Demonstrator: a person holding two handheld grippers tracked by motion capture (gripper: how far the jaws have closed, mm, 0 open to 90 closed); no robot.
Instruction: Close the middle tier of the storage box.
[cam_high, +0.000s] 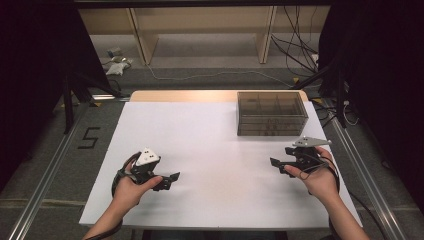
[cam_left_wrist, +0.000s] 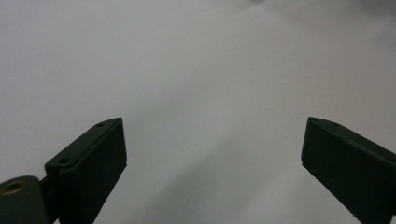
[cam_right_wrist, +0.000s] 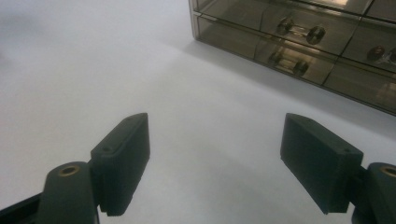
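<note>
From the high view, the left gripper (cam_high: 172, 178) and right gripper (cam_high: 274, 163) hovered low over the white table (cam_high: 210, 150), the smoked plastic drawer cabinet (cam_high: 271, 113) standing at the far right, near the right gripper.

The left gripper view showed jaws wide, nothing between.

The right gripper view showed jaws wide and empty, with the cabinet's knobbed drawers (cam_right_wrist: 299, 35) ahead.

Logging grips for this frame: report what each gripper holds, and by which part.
Nothing is held. The left gripper and the right gripper both stand open over the bare white table, short of the smoky transparent plastic drawer cabinet.
</note>
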